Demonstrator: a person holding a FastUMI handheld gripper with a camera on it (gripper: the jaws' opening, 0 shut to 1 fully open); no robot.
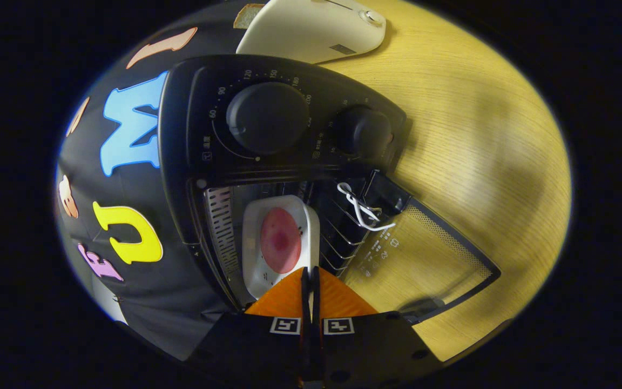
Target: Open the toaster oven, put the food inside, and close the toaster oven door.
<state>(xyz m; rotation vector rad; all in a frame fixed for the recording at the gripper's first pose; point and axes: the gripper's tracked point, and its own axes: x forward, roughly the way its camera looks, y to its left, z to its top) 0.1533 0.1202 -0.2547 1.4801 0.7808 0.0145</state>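
The black toaster oven (181, 135) with two dials stands on the wooden table (478, 135), its glass door (430, 254) swung fully open and lying over the tabletop. In the oven's cavity, on the wire rack (338, 232), rests a white tray (254, 237) carrying a round pink slice of food (280, 239). My gripper (310, 273) sits at the cavity's mouth, its fingers pressed together on the tray's near rim. A white cord loop (362, 210) hangs from the door handle (386, 192).
Beyond the oven a cream-white appliance (311, 27) lies on the table with a slice of bread (246, 15) at its side. The booth's black cloth wall (143, 302) runs close along the oven's far side. Bare wood surrounds the open door.
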